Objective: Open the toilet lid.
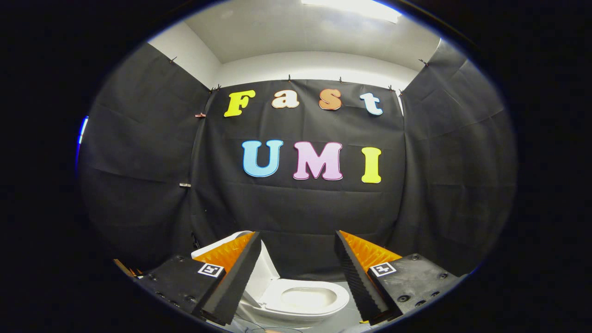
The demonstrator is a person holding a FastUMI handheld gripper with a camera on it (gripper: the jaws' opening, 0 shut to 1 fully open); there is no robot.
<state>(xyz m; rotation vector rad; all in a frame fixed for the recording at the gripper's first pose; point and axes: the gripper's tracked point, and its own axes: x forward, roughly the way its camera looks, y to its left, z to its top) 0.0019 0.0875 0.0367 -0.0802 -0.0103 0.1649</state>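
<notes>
Gripper view, near to far. Nearest to me are my tongs [296, 273], their two fingers spread wide apart with nothing held between them; each finger carries a small square marker on its block. The left finger [236, 277] and the right finger [356, 277] touch nothing that I can see.

Just beyond and below the fingertips, in the gap between them and reaching behind the left finger, stands the white toilet [305, 298]. Its seat ring [340, 296] lies flat around the open bowl [307, 298], whose inside I can see. The toilet lid [266, 273] is already raised: it stands upright at the left side of the seat, partly hidden behind my left finger, its upper edge rising above that finger's top. I cannot tell whether the lid leans on anything behind it.

Beyond the toilet hangs the black cloth wall [300, 212] of the booth, pinned along its top. Above it run a white wall band [314, 64] and a ceiling light [351, 7].
</notes>
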